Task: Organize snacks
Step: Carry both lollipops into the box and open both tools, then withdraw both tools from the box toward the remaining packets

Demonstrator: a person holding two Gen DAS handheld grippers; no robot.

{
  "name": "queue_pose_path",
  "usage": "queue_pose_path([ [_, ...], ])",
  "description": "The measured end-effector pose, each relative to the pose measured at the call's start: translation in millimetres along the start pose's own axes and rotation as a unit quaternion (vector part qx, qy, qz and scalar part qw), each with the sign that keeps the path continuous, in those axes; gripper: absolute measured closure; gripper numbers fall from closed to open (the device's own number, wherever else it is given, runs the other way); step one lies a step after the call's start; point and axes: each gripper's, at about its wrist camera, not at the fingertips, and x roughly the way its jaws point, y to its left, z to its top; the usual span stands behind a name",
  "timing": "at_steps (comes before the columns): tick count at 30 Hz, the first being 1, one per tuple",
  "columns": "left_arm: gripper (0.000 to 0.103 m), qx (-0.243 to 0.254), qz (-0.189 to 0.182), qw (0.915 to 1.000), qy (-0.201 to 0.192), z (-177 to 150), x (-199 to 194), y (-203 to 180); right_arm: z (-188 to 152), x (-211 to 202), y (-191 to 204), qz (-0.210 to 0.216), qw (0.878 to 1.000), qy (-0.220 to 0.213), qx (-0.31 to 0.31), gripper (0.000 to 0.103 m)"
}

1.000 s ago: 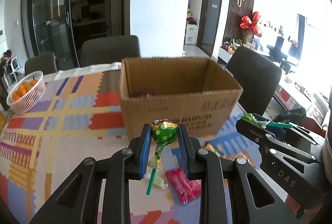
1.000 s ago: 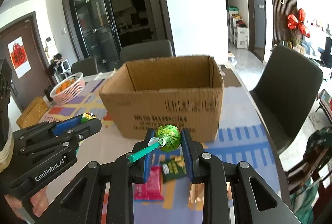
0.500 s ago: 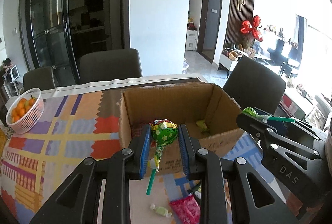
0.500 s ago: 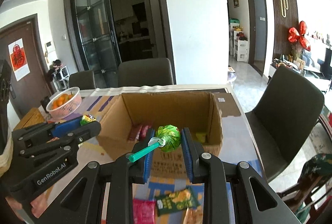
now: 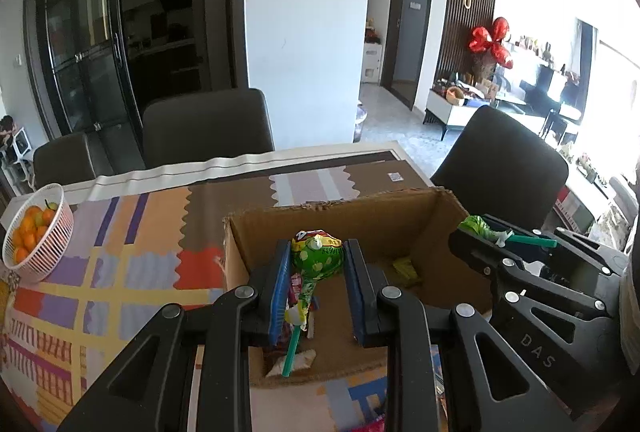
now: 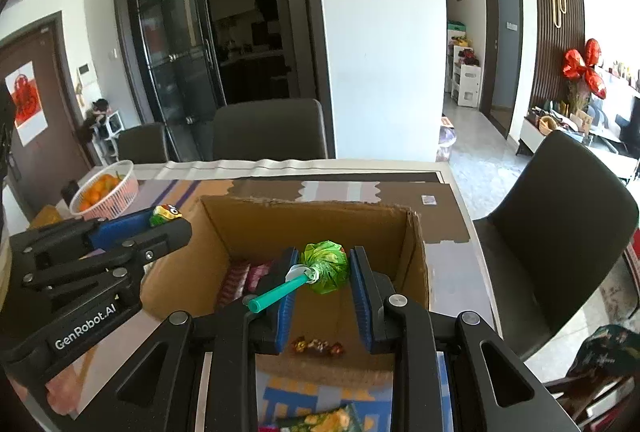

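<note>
Left gripper (image 5: 316, 264) clamping lollipop (image 5: 318, 257), right gripper (image 6: 324, 268) clamping green lollipop (image 6: 325, 266), cardboard box (image 5: 360, 220) below, fruit basket (image 5: 38, 232) well apart

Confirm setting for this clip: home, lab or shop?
Most likely a home, at the dining table of an open-plan flat: upholstered dining chairs round it, a basket of oranges on the patterned cloth, and a lounge with red balloons behind.

Home dining area: patterned tablecloth (image 5: 120, 272), upholstered chairs (image 6: 268, 128), fruit basket (image 5: 38, 232), glass doors (image 6: 176, 64), living room beyond.
</note>
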Motion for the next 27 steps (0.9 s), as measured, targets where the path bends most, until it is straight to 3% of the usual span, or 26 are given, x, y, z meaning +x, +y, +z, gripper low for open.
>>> queue_pose_path([
  [3, 0.073, 0.013, 0.019, 0.9997, 0.007, 1, 8, -1, 5, 8, 0, -0.007, 1.0, 0.006, -0.004, 0.076],
  [4, 0.064, 0.023, 0.029, 0.9993, 0.006, 1, 7, -4, 6, 9, 0, -0.011, 1.0, 0.007, -0.007, 0.071],
  [5, 0.054, 0.031, 0.038, 0.9988, 0.0, -1, 4, -6, 6, 9, -1, -0.015, 1.0, 0.007, -0.009, 0.057],
  [7, 0.048, 0.031, 0.05, 0.9982, -0.011, -6, -3, -6, 6, 6, -2, -0.029, 1.0, 0.004, -0.009, 0.046],
  [10, 0.046, 0.032, 0.056, 0.9979, -0.011, -14, -12, -6, 0, -5, -3, -0.044, 0.999, -0.012, -0.021, 0.046],
  [14, 0.041, 0.029, 0.05, 0.9982, -0.015, -28, -29, -11, -13, -22, -5, -0.042, 0.999, -0.018, -0.022, 0.036],
  [22, 0.037, 0.039, 0.035, 0.9985, -0.019, -55, -63, -29, -39, -60, -6, -0.036, 0.999, -0.028, -0.026, 0.036],
  [27, 0.032, 0.039, 0.033, 0.9983, -0.029, -70, -83, -37, -52, -83, -7, -0.039, 0.998, -0.036, -0.022, 0.029],
])
